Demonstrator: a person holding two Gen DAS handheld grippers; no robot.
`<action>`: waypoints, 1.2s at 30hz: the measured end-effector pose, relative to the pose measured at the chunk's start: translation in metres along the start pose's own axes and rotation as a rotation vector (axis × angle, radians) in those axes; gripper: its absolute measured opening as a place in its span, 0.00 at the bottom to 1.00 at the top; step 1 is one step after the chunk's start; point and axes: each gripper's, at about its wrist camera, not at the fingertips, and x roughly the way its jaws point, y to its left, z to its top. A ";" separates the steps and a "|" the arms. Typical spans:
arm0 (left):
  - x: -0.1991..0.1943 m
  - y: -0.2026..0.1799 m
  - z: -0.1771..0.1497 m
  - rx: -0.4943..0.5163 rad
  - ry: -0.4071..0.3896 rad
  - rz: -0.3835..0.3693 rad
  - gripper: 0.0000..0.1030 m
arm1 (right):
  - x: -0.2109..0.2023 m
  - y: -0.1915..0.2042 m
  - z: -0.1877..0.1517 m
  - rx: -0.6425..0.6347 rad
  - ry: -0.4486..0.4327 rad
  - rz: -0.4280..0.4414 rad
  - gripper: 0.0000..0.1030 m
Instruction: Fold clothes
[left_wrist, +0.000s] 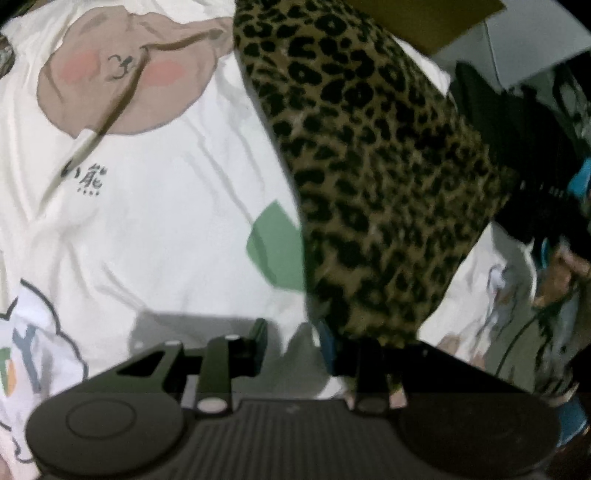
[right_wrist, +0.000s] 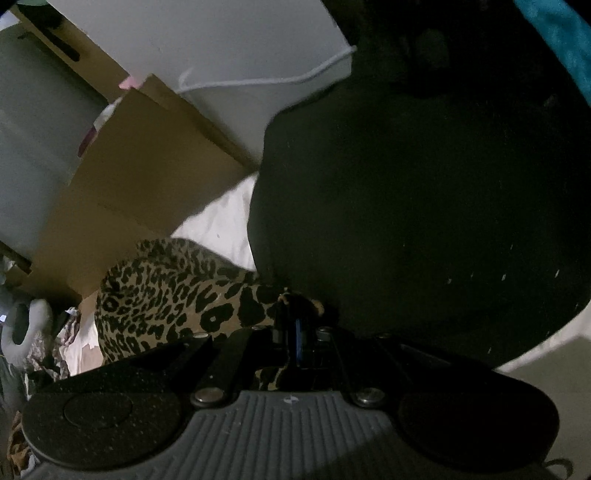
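Left gripper (left_wrist: 295, 345): jaws partly apart, the left finger bare over white cloth, the right finger hidden under the leopard fabric; whether both pads pinch the cloth cannot be told
Right gripper (right_wrist: 295, 325): clenched on a bunched corner of the leopard-print garment (right_wrist: 173, 295), fingers pressed together with the fabric gathered at the tips
Leopard-print garment, left view (left_wrist: 369, 166): stretched as a long band from just ahead of the right finger up and away to the top of the view, lifted over the bedding
Garment edges: left edge runs clean and curved against the white; right edge slopes toward a dark blurred shape far right; near end tucks in at the finger
White bedsheet (left_wrist: 147, 221): spread ahead and left of the left gripper, wrinkled, printed with a tan bear face (left_wrist: 125, 74), a green patch (left_wrist: 275, 247) partly under the garment's left edge, and a cloud outline at lower left
Open room, left side: broad flat white sheet ahead-left, uncluttered
Open room, right side: tight; large black mass (right_wrist: 424, 184) fills ahead and right of the right gripper, cardboard boxes (right_wrist: 140, 177) ahead-left, a strip of white sheet between them
Beyond: pale wall with a loose white cord (right_wrist: 258, 79) above the boxes
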 end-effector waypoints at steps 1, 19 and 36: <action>0.001 0.002 -0.002 0.004 0.005 -0.004 0.31 | -0.002 0.000 0.001 0.003 -0.005 -0.001 0.02; -0.008 -0.010 -0.008 0.055 -0.080 -0.138 0.31 | -0.024 0.010 0.001 -0.037 0.016 -0.053 0.41; -0.008 0.019 -0.018 -0.150 -0.059 -0.256 0.35 | -0.037 0.076 -0.068 -0.240 0.244 0.146 0.41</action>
